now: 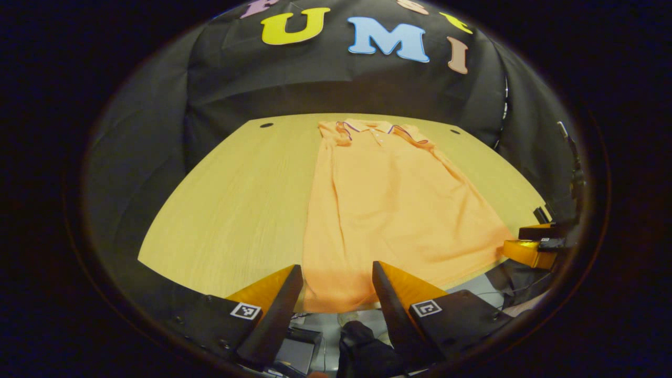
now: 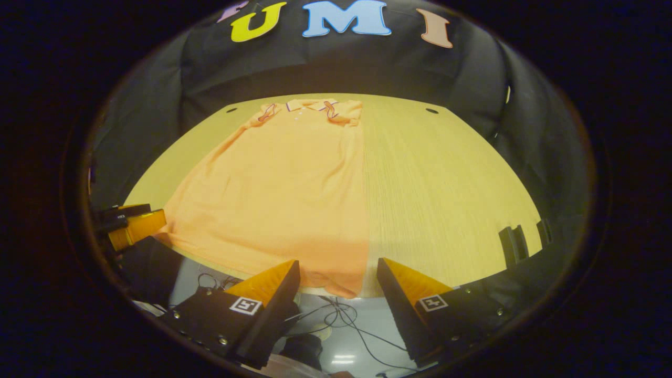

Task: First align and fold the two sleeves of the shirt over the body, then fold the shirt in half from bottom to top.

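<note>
An orange polo shirt (image 1: 388,210) lies flat on the wooden table (image 1: 236,199), collar at the far side, hem at the near edge. Both sleeves lie folded inward over the body, their striped cuffs beside the collar (image 1: 367,126). My left gripper (image 1: 337,281) is open at the table's front edge, with the shirt's near left hem corner showing between its fingers. In the right gripper view the shirt (image 2: 283,184) spreads to the left, and my right gripper (image 2: 338,275) is open just before the right hem corner. Whether either gripper touches the cloth I cannot tell.
The right gripper (image 1: 530,247) shows at the table's right edge in the left gripper view, and the left gripper (image 2: 131,226) shows at the left in the right gripper view. Black clamps (image 2: 512,244) sit on the table edge (image 2: 446,184). Cables (image 2: 341,315) lie on the floor below.
</note>
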Available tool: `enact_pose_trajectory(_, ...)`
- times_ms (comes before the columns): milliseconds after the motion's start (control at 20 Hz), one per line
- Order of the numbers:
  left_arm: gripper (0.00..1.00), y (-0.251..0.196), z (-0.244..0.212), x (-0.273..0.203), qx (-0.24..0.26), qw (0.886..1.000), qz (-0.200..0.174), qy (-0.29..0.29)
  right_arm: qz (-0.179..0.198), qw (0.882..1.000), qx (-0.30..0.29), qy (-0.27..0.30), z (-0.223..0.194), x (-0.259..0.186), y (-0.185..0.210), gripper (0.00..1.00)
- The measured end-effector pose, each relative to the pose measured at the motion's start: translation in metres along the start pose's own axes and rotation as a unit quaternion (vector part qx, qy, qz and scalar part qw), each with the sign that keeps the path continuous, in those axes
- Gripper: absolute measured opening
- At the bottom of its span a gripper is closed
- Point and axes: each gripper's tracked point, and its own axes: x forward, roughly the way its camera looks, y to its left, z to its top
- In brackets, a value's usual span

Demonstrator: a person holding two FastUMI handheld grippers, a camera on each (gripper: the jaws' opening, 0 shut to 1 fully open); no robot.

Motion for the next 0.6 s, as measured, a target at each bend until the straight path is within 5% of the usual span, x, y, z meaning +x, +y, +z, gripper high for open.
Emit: enact_pose_trajectory(600,0.89,-0.006,-0.025,0.011,0.013,1.000,0.012,0.008,0.008,1.000,0.005,-0.009,-0.010,0.007,-0.001,0.88)
